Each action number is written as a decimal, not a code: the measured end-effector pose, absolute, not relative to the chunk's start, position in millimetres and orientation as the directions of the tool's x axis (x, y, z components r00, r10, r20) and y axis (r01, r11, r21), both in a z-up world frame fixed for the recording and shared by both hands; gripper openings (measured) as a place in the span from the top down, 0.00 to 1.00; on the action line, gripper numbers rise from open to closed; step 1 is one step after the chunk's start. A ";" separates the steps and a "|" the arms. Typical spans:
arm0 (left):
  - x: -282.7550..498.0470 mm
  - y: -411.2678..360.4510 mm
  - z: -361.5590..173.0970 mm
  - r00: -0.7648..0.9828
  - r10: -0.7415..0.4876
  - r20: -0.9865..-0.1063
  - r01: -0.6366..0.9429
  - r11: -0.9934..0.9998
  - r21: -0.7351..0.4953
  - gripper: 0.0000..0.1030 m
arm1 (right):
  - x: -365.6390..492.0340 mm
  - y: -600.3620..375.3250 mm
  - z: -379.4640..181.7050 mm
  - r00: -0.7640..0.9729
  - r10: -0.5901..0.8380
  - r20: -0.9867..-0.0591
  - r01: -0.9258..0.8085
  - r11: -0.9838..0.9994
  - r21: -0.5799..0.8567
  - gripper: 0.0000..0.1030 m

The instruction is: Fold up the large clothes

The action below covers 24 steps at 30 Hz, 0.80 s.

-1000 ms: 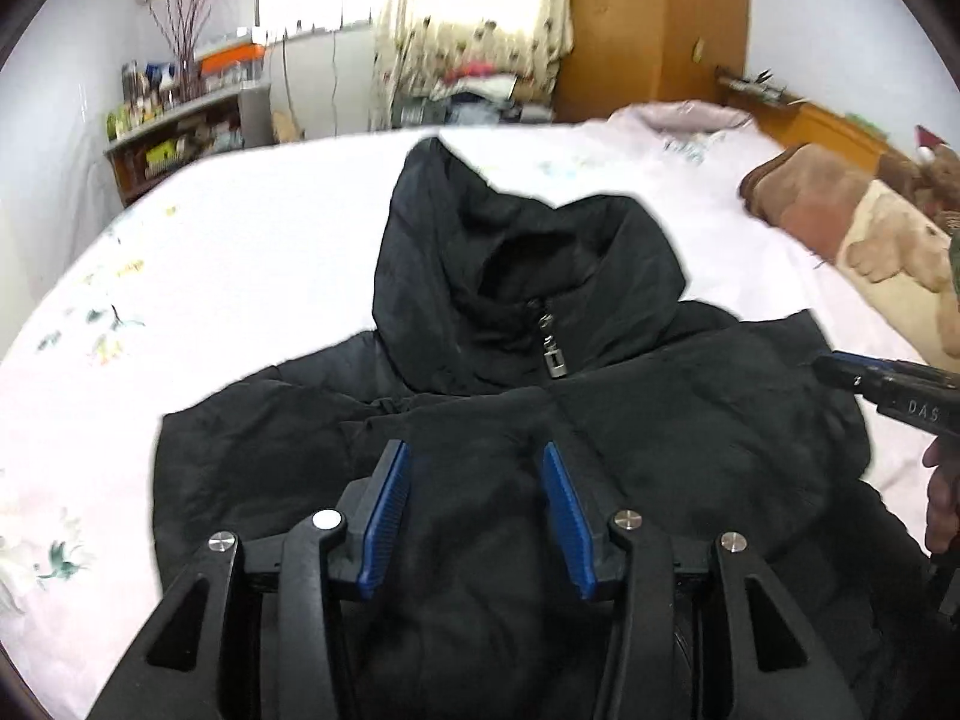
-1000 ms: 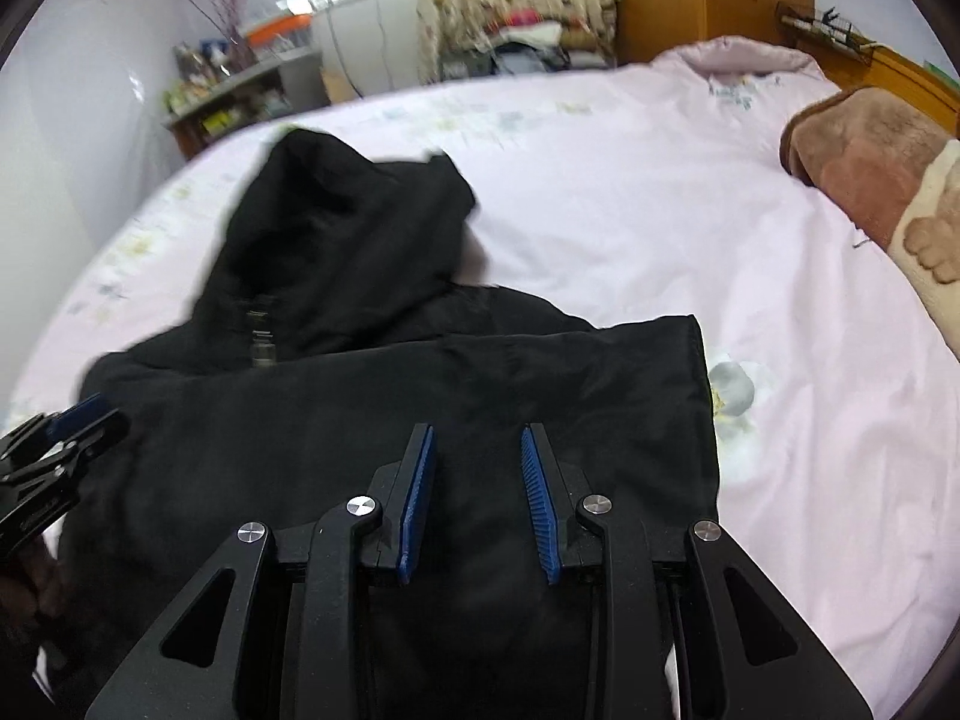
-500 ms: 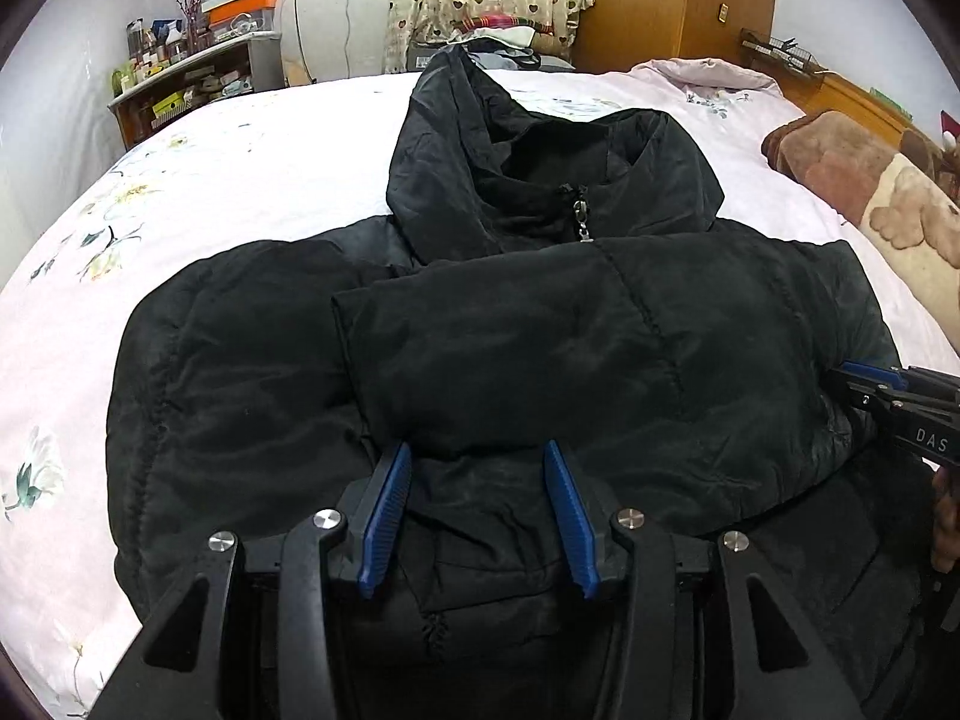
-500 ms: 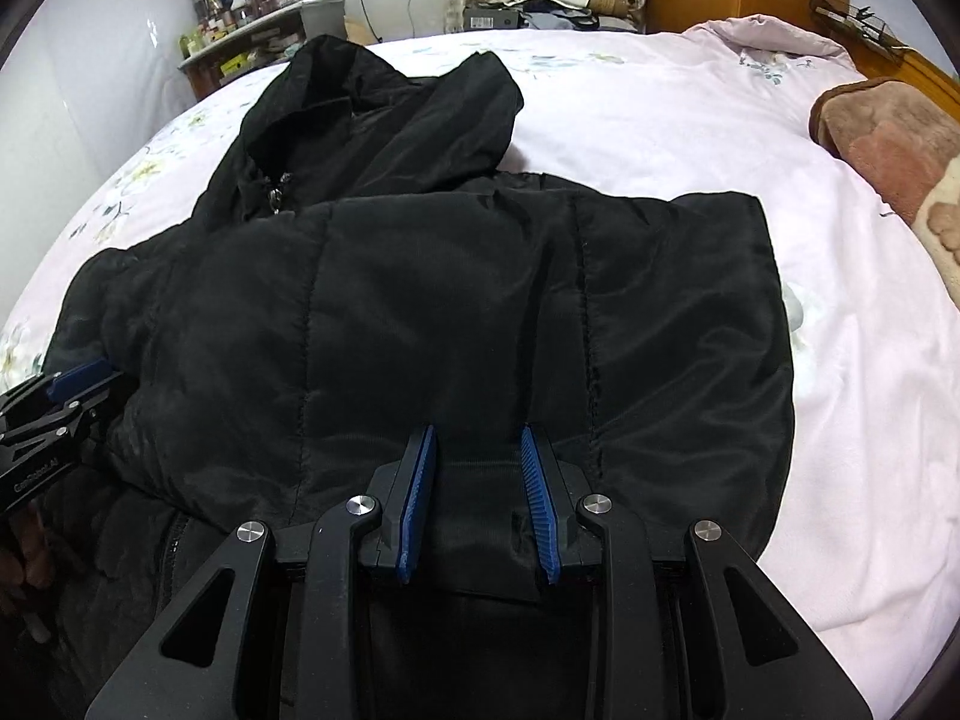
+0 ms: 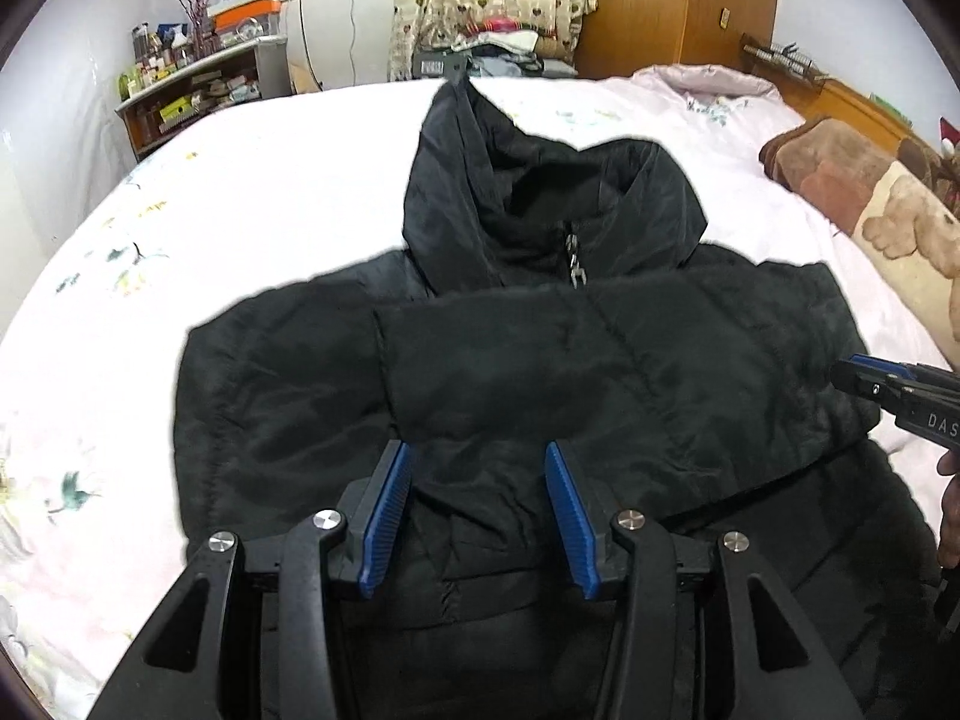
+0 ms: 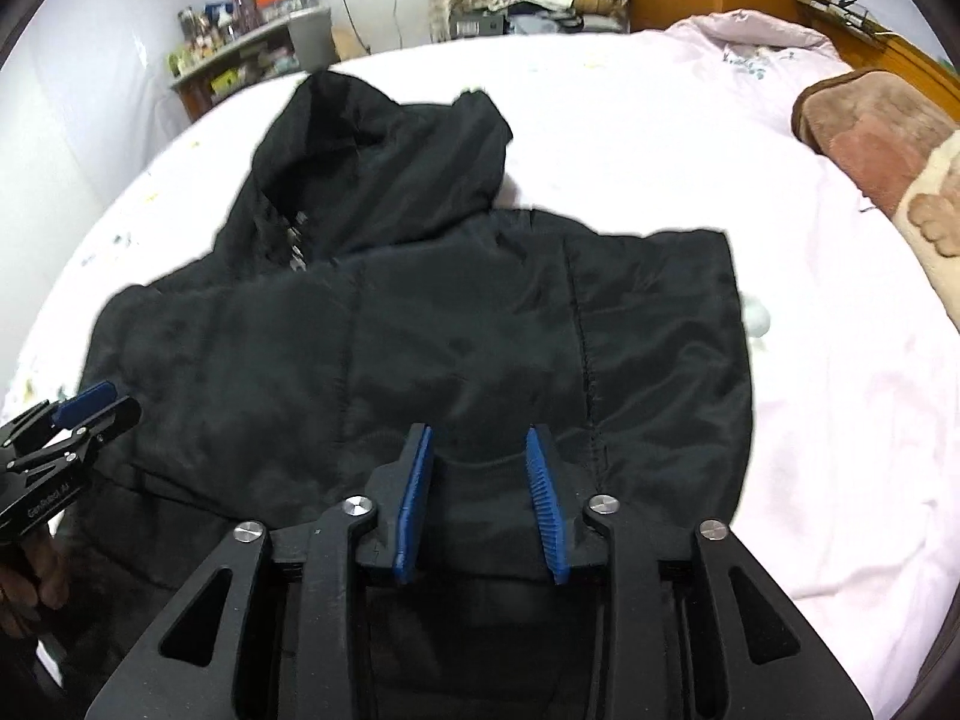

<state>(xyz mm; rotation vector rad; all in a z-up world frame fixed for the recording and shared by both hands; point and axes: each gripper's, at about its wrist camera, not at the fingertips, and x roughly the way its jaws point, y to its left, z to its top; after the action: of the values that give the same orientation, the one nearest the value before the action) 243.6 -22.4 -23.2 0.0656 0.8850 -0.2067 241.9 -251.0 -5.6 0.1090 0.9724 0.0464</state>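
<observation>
Black jacket lies on the bed, hood at 12 o'clock. Left gripper half open, gripping nothing; right gripper jaws just widened, empty — I'd release cleanly, then smooth the folded hem evenly

Wide bare sheet lies open left of the black jacket; on the right, a brown blanket blocks the bed's edge.

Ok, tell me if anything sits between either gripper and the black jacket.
Nothing visible does. The black jacket lies on the bed directly under the left gripper and right gripper; only jacket fabric shows between their blue pads.
</observation>
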 end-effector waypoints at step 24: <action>370.6 -32.6 29.9 0.638 -0.217 -0.739 0.267 0.962 -0.052 0.38 | 354.7 -239.7 48.1 0.623 0.158 -0.766 -0.075 0.987 0.142 0.50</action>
<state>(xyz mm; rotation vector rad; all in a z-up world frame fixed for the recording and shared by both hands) 370.6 -32.6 29.9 0.0637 0.8341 -0.2764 354.7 -239.7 48.1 0.1001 0.8891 0.1338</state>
